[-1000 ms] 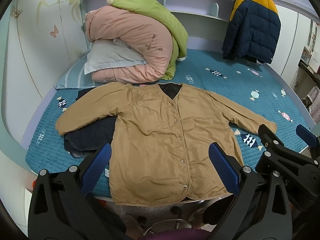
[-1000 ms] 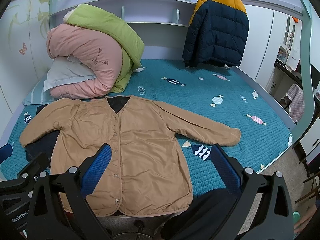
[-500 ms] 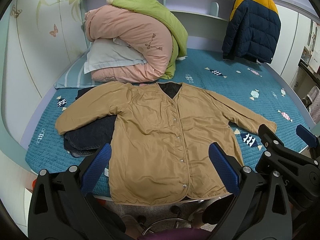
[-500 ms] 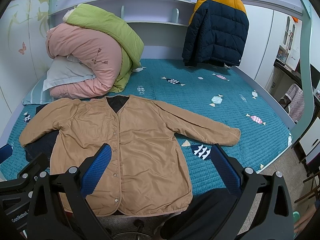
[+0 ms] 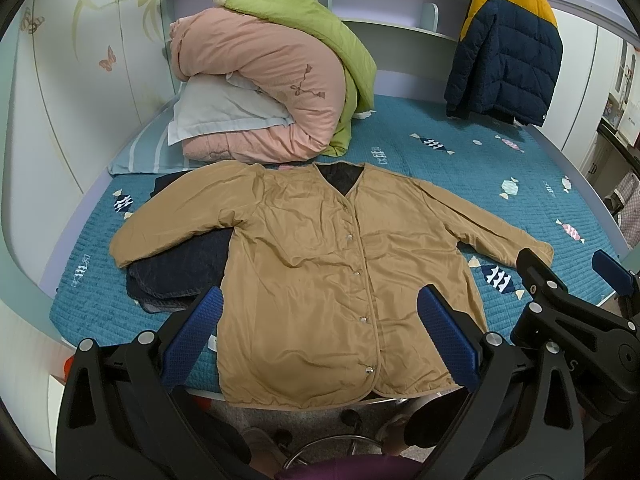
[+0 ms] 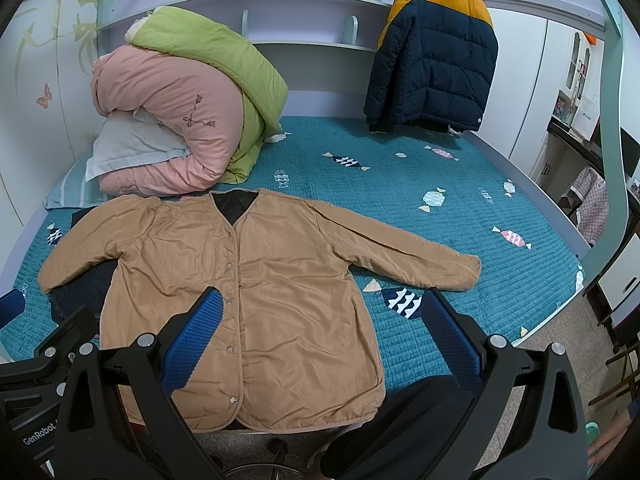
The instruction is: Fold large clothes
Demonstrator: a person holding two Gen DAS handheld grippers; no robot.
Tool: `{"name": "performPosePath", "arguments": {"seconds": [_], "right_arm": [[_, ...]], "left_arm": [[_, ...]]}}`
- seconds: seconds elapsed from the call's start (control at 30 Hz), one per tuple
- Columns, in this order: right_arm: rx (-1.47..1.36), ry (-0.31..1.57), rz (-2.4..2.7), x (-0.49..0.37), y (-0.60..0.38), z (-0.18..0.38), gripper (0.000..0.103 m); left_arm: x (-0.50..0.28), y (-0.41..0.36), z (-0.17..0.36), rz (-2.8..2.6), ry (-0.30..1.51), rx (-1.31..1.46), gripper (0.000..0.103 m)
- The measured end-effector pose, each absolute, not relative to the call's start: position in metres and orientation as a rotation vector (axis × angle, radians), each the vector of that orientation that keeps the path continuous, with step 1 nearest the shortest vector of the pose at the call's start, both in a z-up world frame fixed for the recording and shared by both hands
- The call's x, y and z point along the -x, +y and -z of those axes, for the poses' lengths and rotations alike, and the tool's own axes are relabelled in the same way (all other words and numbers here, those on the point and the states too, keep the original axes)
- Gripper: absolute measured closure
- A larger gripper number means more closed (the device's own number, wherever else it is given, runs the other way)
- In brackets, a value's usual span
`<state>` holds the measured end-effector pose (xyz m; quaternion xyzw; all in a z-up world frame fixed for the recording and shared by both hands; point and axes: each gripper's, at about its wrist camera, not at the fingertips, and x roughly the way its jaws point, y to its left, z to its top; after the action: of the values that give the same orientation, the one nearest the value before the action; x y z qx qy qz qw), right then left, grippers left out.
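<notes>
A tan snap-front jacket (image 5: pixel 332 276) lies flat and face up on the teal bed (image 5: pixel 472 168), sleeves spread, hem over the near edge. It also shows in the right wrist view (image 6: pixel 256 292). Its left sleeve rests on dark folded jeans (image 5: pixel 180 268). My left gripper (image 5: pixel 320 340) is open and empty, held above the hem. My right gripper (image 6: pixel 320 340) is open and empty, above the jacket's right side; it also shows in the left wrist view (image 5: pixel 576 280).
Rolled pink and green duvets (image 5: pixel 272 80) and a pillow (image 5: pixel 216 116) sit at the bed's head. A navy and yellow puffer jacket (image 5: pixel 508 48) hangs at the back right. A chair base (image 5: pixel 320 452) stands on the floor below the bed edge.
Both views have shifted very slightly; the jacket and both open grippers stay as they were.
</notes>
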<state>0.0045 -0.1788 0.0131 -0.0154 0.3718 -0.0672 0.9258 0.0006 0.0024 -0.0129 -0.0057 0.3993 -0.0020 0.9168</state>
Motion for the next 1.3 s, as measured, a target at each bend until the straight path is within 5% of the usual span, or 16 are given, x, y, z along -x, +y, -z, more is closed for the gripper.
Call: {"name": "performPosePath", "arguments": {"seconds": [0.63, 1.3], "right_arm": [[0.035, 0.787, 0.122, -0.016, -0.171, -0.005, 0.007], [0.065, 0.900, -0.020, -0.064, -0.098, 0.054, 0.007]], "left_arm": [[-0.008, 0.006, 0.026, 0.010, 0.857, 0.033, 0.005], [-0.069, 0.096, 0.088, -0.108, 1.011, 0.187, 0.005]]}}
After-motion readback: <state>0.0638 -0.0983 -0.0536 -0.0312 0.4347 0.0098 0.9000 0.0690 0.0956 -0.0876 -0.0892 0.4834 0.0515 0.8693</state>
